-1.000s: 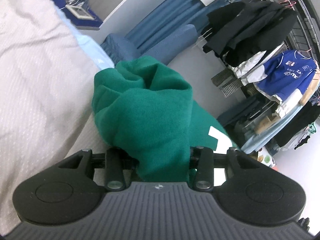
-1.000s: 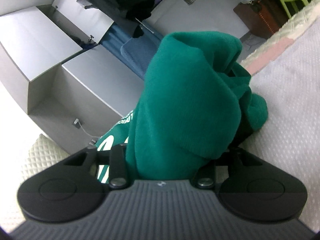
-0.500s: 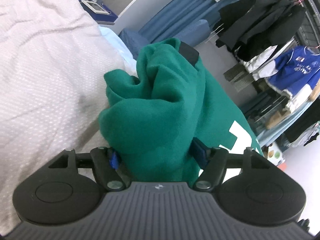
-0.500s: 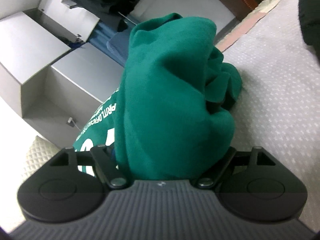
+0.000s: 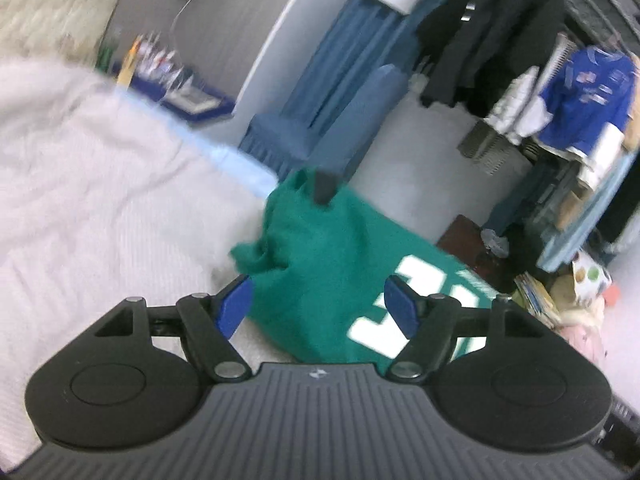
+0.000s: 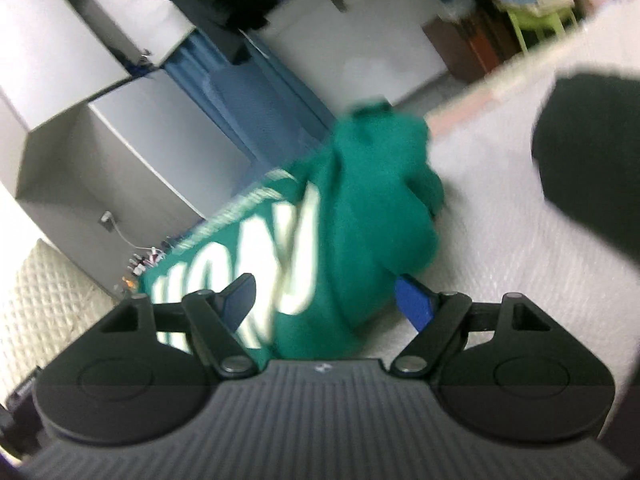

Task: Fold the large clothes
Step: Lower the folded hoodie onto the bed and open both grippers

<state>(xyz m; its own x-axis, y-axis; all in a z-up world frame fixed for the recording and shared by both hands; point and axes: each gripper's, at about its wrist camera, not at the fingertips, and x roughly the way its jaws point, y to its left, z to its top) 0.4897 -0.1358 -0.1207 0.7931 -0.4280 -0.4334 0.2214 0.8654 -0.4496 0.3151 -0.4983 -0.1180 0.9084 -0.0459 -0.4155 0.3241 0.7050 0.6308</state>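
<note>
Left gripper (image 5: 316,304): jaws spread wide, blue pads clear of the cloth, holding nothing.
Right gripper (image 6: 324,300): jaws wide apart, nothing gripped; green cloth lies between them.
Green sweatshirt (image 5: 332,264): bunched on the bed, white lettering up, just beyond both grippers.
Bed (image 5: 100,200): pale textured cover under the sweatshirt.
Clothes rack (image 5: 560,92): far behind, with a blue jersey and dark garments.
</note>
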